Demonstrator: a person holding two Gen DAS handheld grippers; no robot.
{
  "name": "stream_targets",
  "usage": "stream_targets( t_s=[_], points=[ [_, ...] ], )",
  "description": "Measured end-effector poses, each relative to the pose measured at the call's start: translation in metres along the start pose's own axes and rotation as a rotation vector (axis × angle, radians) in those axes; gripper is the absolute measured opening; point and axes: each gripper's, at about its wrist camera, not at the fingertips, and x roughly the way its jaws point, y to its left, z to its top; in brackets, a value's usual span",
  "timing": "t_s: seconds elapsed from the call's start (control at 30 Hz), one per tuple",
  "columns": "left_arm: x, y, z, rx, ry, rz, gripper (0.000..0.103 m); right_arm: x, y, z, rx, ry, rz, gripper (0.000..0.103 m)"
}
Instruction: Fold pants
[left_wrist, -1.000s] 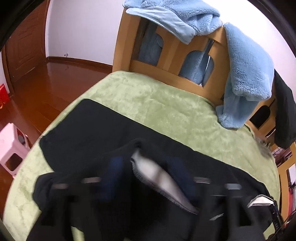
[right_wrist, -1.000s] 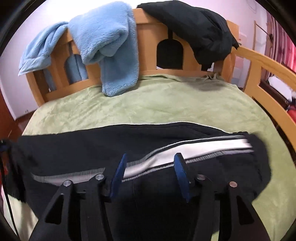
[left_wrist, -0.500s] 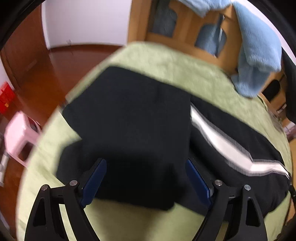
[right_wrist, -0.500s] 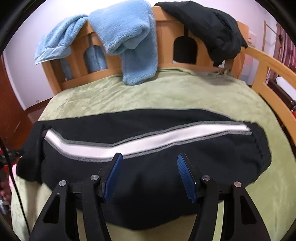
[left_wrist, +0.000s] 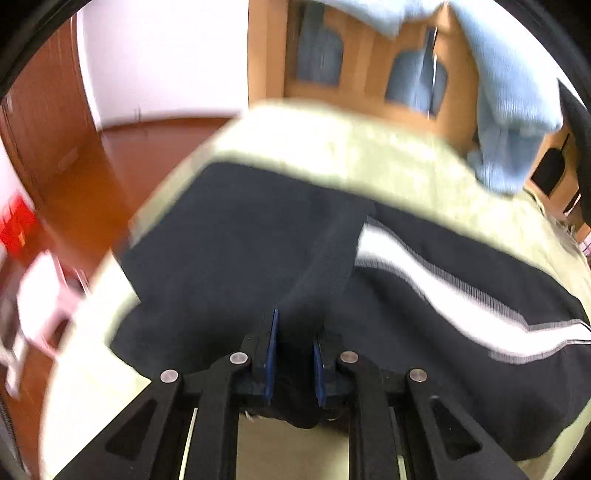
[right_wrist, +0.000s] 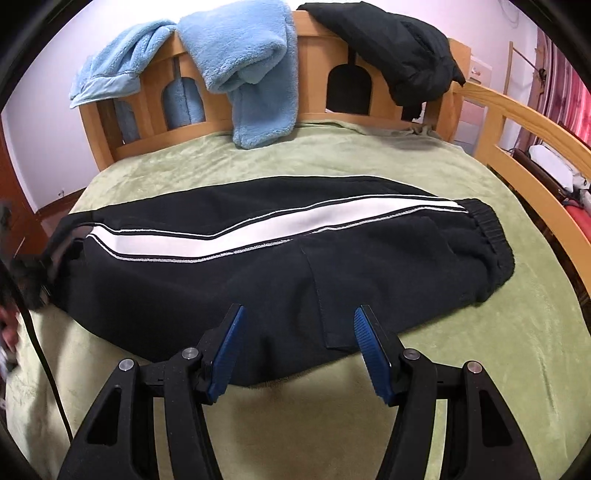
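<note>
Bed (right_wrist: 480, 369): green plush cover, wooden headboard (right_wrist: 317, 107) at the far end.
Headboard load: light blue fleece (right_wrist: 255, 74) and a black garment (right_wrist: 399, 48) draped over the top rail.
Pants (right_wrist: 258, 288): black with a white side stripe (right_wrist: 258, 229), lying folded lengthwise across the bed, waistband to the right in the right wrist view.
Right gripper (right_wrist: 299, 347): jaws apart above the near edge of the pants, clear of the cloth.
Left gripper (left_wrist: 293, 354): jaws clamped on a bunched ridge of the pants (left_wrist: 240, 240) at their near edge.
</note>
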Motion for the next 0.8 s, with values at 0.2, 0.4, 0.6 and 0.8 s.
stream_targets(
  t_s=[0.2,0.4,0.6,0.8],
  points=[
    [0.000,0.037,0.101,-0.022,-0.088,0.033,0.015,-0.004,0.001,0.004,0.026,0.022,-0.026,0.060],
    [0.044,0.025,0.135,0.027,-0.086,0.034,0.012,-0.015,0.012,0.003,0.012,0.035,-0.088,0.060],
    [0.079,0.029,0.109,0.054,0.023,0.166,0.043,-0.012,0.026,0.013,-0.025,0.054,-0.096,0.060],
    [0.038,0.050,0.070,0.062,0.014,0.046,0.074,0.018,0.057,0.050,-0.125,0.007,-0.016,0.060]
  ],
)
